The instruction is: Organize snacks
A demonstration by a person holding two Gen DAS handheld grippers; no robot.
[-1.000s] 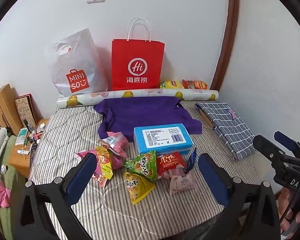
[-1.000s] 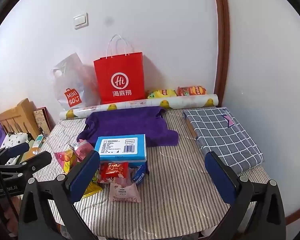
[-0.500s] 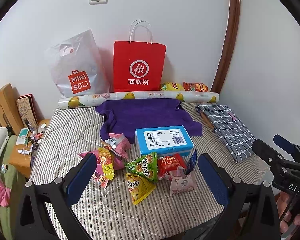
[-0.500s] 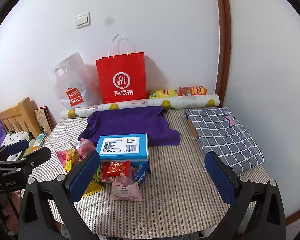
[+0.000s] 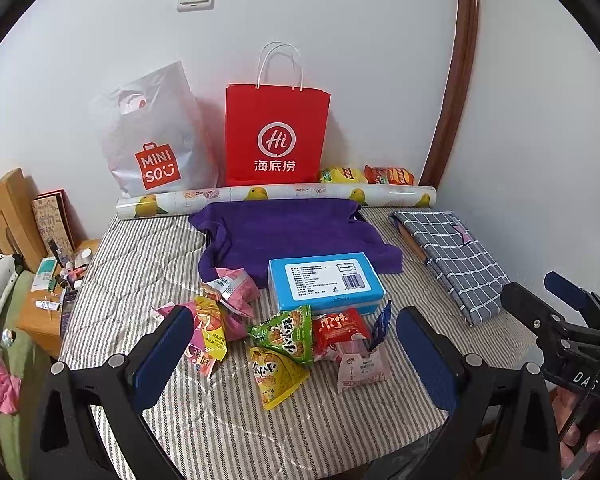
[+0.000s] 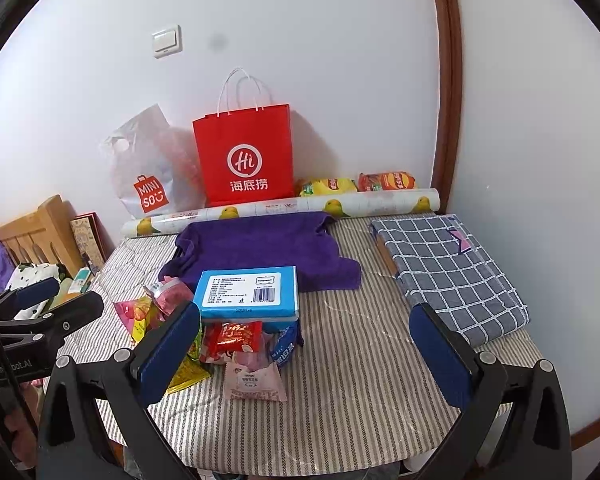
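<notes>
On the far left, beyond the striped surface (image 5: 148,256), a small wooden side table (image 5: 40,320) holds toiletries, and a grey Miniso bag (image 5: 156,136) leans against the wall. Moving right, a red paper bag (image 5: 276,136) stands upright behind a roll of printed paper (image 5: 276,196) and a purple towel (image 5: 284,232). In front of the towel lies a blue tissue pack (image 5: 324,282), and the loose snacks crowd just before and to the left of it: pink packets (image 5: 232,288), a green packet (image 5: 288,332) overlapping a yellow packet (image 5: 274,376), a red packet (image 5: 338,326), and a pale pink pouch (image 5: 362,366) nearest you. Two more snack bags, yellow (image 5: 342,174) and red (image 5: 390,175), rest against the wall behind the roll, and a folded checked cloth (image 5: 452,252) lies at the right. Your left claw (image 5: 296,356) hangs above the near edge, wide open and holding nothing, its blue pads framing the pile. Your right claw (image 6: 304,356) is equally wide open and empty, aimed at the bare stripes right of the pile. No packet looks gathered yet, so the step is probably a first pick. Choose an outer piece such as the pale pink pouch, come down over a crimped edge, and close gently: these foil packets likely slide and crush. Avoid dragging neighbours that overlap.
</notes>
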